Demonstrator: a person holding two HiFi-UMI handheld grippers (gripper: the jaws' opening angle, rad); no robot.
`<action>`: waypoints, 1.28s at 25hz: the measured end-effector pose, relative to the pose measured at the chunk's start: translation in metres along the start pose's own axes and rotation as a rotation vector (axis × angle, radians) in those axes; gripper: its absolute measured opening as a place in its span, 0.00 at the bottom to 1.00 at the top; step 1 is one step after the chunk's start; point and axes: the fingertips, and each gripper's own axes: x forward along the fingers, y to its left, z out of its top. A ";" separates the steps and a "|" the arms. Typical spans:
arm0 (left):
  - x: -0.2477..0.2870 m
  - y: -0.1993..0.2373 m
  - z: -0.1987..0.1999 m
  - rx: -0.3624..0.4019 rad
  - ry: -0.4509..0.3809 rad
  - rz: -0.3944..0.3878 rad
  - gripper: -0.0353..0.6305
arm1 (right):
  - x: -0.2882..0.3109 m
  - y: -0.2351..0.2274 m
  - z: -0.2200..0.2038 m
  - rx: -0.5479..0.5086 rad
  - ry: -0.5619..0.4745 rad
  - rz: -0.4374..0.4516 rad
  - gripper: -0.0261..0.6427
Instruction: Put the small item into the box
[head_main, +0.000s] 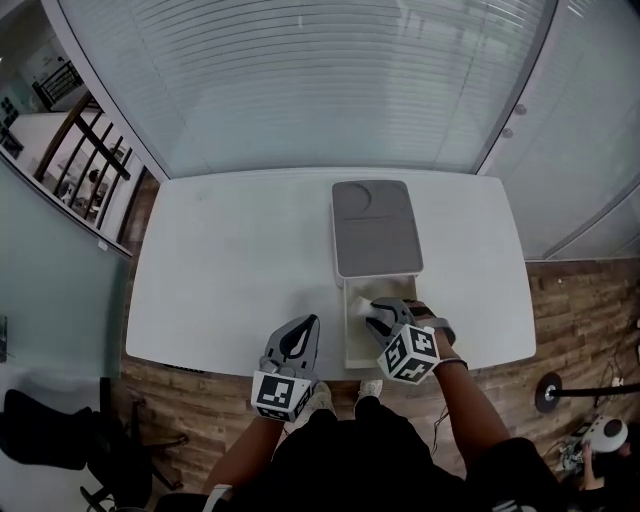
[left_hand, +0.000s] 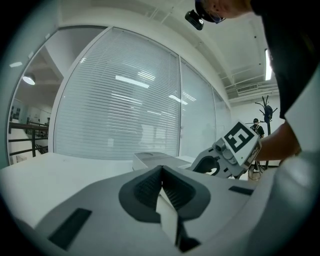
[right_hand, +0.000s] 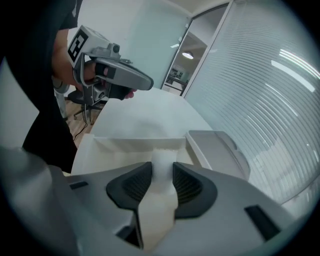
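An open white box (head_main: 349, 335) stands at the table's front edge, and its grey lid (head_main: 375, 228) lies just behind it. My right gripper (head_main: 376, 314) hangs over the open box, shut on a small white item (head_main: 361, 304). In the right gripper view that white item (right_hand: 161, 161) sits pinched between the dark pads (right_hand: 184, 182), with the box's wall (right_hand: 131, 143) and the lid (right_hand: 218, 146) below and beyond it. My left gripper (head_main: 311, 322) rests left of the box near the table edge. Its jaws (left_hand: 161, 173) are shut with nothing between them.
The white table (head_main: 230, 260) runs out to the left and behind the lid. A glass wall with blinds (head_main: 310, 80) stands behind the table. Wooden floor (head_main: 570, 310) lies to the right, with a black chair (head_main: 50, 430) at lower left.
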 end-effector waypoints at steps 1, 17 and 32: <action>0.001 -0.001 0.000 0.001 -0.002 -0.002 0.07 | 0.002 0.000 -0.002 -0.008 0.011 0.009 0.25; -0.012 0.020 -0.018 -0.072 0.072 0.072 0.07 | 0.017 0.012 -0.016 -0.107 0.148 0.048 0.29; 0.003 0.005 -0.016 -0.067 0.071 0.032 0.07 | -0.022 -0.011 0.020 0.168 -0.127 -0.092 0.29</action>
